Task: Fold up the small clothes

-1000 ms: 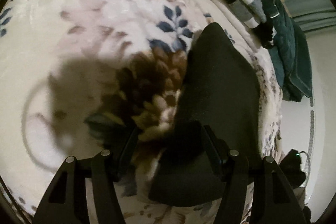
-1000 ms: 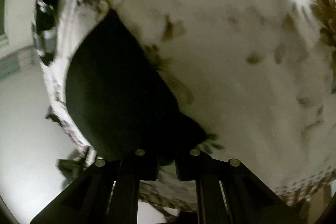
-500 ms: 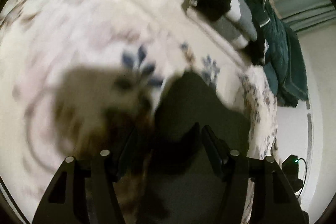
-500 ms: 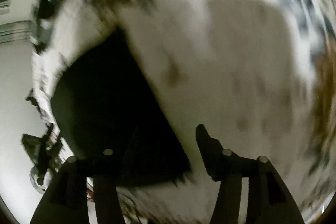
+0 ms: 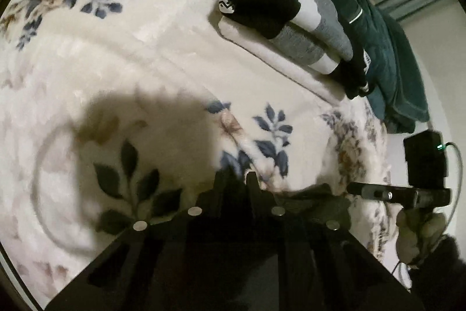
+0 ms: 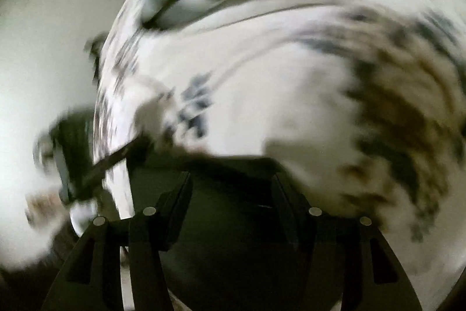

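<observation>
A black garment (image 5: pixel 317 196) lies on the floral blanket (image 5: pixel 145 48), close to the bed's right edge. My left gripper (image 5: pixel 235 178) has its jaws closing on a fold of this black cloth, fingertips almost together. A finger (image 5: pixel 367 191) of my right gripper shows to its right, held by a person's hand (image 5: pixel 416 226). The right wrist view is badly blurred. There my right gripper (image 6: pixel 232 179) stands open over the black garment (image 6: pixel 233 223), and its pads do not press on the cloth.
A stack of folded clothes (image 5: pixel 279 8) in black, white and grey sits at the far side of the bed. A dark teal garment (image 5: pixel 387 63) is bunched beside it. The bed edge and pale floor (image 5: pixel 393 153) run along the right.
My left gripper went from open to shut on the black cloth and moved across the bed. My right gripper opened, let go of the cloth's corner and swung round quickly.
</observation>
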{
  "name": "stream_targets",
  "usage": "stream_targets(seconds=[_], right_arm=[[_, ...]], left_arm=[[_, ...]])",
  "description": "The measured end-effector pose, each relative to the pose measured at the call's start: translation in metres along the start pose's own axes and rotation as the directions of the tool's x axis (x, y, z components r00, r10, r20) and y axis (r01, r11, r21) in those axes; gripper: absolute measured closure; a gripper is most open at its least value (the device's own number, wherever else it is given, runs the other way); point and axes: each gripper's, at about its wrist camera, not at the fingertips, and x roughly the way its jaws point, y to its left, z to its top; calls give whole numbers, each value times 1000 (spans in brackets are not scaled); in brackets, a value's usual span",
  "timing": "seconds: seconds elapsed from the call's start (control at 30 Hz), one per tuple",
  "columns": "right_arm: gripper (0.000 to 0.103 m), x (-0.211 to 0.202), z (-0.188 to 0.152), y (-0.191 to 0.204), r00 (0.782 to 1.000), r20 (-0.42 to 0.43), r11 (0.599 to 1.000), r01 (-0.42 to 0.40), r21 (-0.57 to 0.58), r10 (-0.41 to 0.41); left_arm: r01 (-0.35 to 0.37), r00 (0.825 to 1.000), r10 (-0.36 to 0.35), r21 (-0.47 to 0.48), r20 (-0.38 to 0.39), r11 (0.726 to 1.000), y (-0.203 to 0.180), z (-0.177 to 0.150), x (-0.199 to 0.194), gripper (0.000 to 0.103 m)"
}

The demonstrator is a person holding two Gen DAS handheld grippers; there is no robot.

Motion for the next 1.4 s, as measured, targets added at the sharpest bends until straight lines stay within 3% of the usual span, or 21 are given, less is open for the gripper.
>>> stream_targets(seconds=[0.07,0.13,0.23,0.3,0.4,0.47,0.53,0.6,0.67,0.73,0.8,0.83,0.9,0.97,1.07,1.13,1.23,1.3,1.4], right_arm=[[44,21,-1,18,997,-63,997,47,-65,-51],[44,37,-4,26,992,-121,995,28,-96,-40],[44,48,-17,42,982,-167,975,50,-214,-87],[45,52,-26,46,972,-223,970,16,-242,-71],[45,46,-29,48,975,-210,968,19,-250,-74],[45,33,-16,39,989,-148,986,-22,-166,-3],[44,22,2,24,986,-71,987,-154,-34,152],[44,26,17,15,964,-42,965,-261,36,263],[44,50,34,21,938,-90,941,-330,74,336],[45,82,45,35,893,-217,919,-386,84,395],[45,109,44,51,845,-369,918,-392,63,387],[46,116,40,61,847,-415,932,-362,8,332],[78,113,37,63,846,-424,933,-359,-6,323],[90,97,39,56,865,-382,933,-359,-18,325],[93,64,38,44,894,-332,940,-336,-53,301],[96,44,35,38,913,-344,957,-269,-107,218],[96,26,33,18,947,-322,978,-67,-199,0],[96,12,34,1,965,-240,983,69,-172,-110],[90,-14,28,-43,981,-190,999,44,17,-40]], left_arm=[[-8,999,7,6,42,1000,-1,-2,-5,95],[3,997,-1,-28,78,1000,3,-4,-10,95],[47,994,-35,-115,107,992,13,-6,-10,96],[49,993,-35,-127,114,991,15,-7,-7,96],[75,988,-58,-123,142,990,13,-8,-10,96],[98,983,-79,-105,167,990,10,-10,-16,96],[110,979,-93,-82,181,991,7,-10,-20,96],[121,975,-109,-48,191,992,3,-12,-25,96],[125,974,-115,-40,193,991,2,-11,-26,96],[125,975,-114,-41,193,991,2,-10,-26,96],[127,974,-118,-36,192,991,3,-10,-25,96],[121,975,-112,-32,191,992,2,-10,-25,96],[116,976,-106,-39,190,993,5,-11,-24,96],[110,977,-100,-41,187,993,6,-11,-23,96],[102,977,-94,-33,190,994,5,-11,-23,96],[101,978,-92,-38,189,994,8,-12,-23,96],[100,979,-89,-51,185,994,11,-12,-22,96],[101,979,-91,-49,183,994,10,-12,-22,96],[102,980,-92,-47,178,994,10,-11,-22,96]])
